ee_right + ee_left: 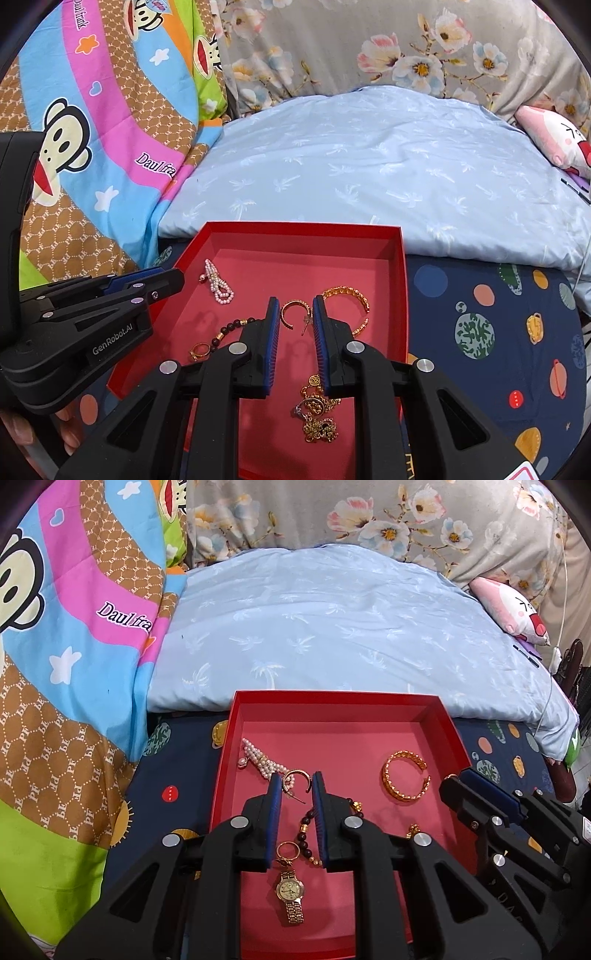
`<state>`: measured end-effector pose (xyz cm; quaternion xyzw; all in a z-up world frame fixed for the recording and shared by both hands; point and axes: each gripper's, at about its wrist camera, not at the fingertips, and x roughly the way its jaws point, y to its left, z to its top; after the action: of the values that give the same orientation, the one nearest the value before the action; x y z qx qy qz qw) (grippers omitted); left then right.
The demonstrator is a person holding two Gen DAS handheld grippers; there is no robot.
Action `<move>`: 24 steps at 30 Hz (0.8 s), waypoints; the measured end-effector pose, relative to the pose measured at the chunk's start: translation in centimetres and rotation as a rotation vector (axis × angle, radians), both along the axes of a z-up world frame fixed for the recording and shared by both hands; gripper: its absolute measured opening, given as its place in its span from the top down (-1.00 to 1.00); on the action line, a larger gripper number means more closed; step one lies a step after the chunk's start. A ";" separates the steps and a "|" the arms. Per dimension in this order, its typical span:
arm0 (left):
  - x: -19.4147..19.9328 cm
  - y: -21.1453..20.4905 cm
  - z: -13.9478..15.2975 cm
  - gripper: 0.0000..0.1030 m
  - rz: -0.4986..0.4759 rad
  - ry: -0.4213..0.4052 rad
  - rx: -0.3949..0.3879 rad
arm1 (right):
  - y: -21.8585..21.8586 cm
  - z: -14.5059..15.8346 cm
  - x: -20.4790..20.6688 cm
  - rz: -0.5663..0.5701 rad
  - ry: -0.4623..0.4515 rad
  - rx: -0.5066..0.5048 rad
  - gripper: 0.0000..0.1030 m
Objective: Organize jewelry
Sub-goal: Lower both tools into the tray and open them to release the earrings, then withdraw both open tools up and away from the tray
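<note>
A red tray [236, 716] [402, 280] lies on the bed and holds the jewelry. In the left wrist view it holds a pearl piece [258, 758], a gold hoop earring [297, 779], a gold cuff bangle [406, 779], a dark bead bracelet [306, 834], a gold ring [287, 850] and a gold watch [291, 893]. My left gripper [296, 779] is open above the hoop. In the right wrist view my right gripper [295, 306] is open above the hoop earring [293, 312]; a gold chain [317, 413] lies below between its fingers.
A light blue pillow [332, 627] lies behind the tray. A cartoon quilt [55, 701] is piled at the left. The navy planet-print sheet [498, 332] spreads to the right. A pink plush [509, 609] sits at the far right.
</note>
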<state>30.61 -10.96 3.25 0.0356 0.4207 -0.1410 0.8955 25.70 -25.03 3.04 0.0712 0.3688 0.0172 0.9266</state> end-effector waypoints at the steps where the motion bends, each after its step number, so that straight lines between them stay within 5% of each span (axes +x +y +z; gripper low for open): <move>1: 0.1 0.0 -0.1 0.69 0.000 0.001 0.001 | 0.0 -0.1 0.1 0.001 0.002 0.000 0.68; 18: 1.3 -0.4 -1.4 0.65 0.032 0.023 0.022 | 0.2 -1.3 1.1 -0.010 0.021 -0.014 0.64; 24: 1.3 -0.2 -1.4 0.11 0.064 0.009 0.041 | 0.2 -1.1 1.0 -0.012 0.019 -0.006 0.63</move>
<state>31.88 -11.13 1.87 0.0398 0.4284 -0.1035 0.8968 26.71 -24.84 1.90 0.0709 0.3774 0.0097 0.9233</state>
